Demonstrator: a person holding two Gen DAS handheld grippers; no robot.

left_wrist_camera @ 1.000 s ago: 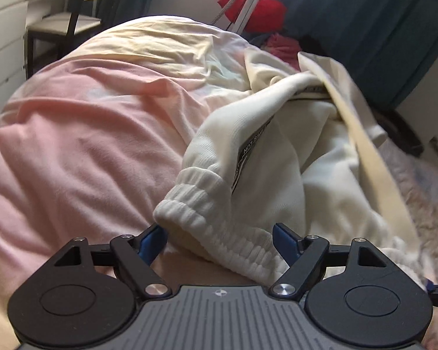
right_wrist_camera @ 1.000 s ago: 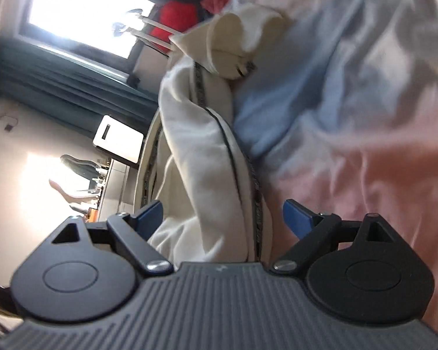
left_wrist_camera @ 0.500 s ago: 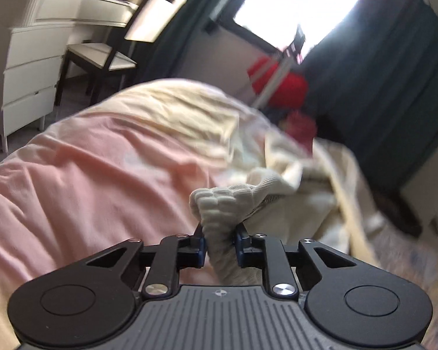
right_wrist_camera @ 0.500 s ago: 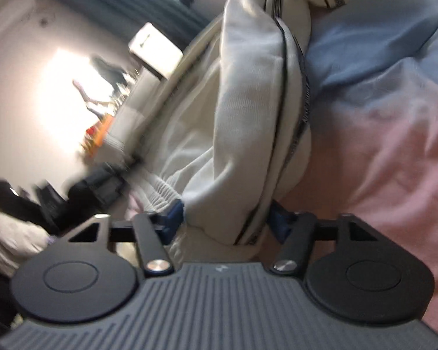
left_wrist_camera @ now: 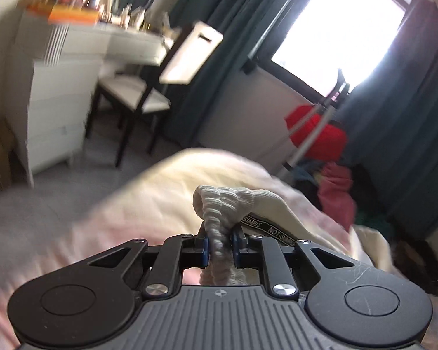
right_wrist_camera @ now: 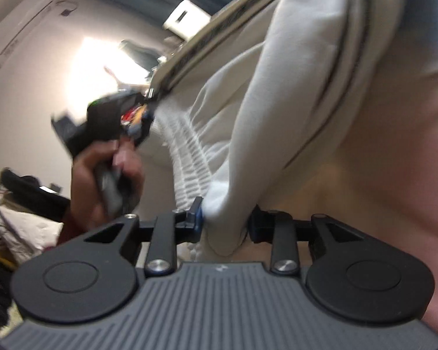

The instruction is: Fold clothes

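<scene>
Left wrist: cream garment [left_wrist_camera: 223,204], ribbed, bunched.

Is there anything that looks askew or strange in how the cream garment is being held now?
Yes. The left gripper pinches the ribbed waistband of the cream sweatpants into a bunched, twisted knot instead of a flat edge. The right gripper holds a thick rolled fold of the same fabric. The garment hangs crumpled over the pink bedsheet, not spread out.
</scene>
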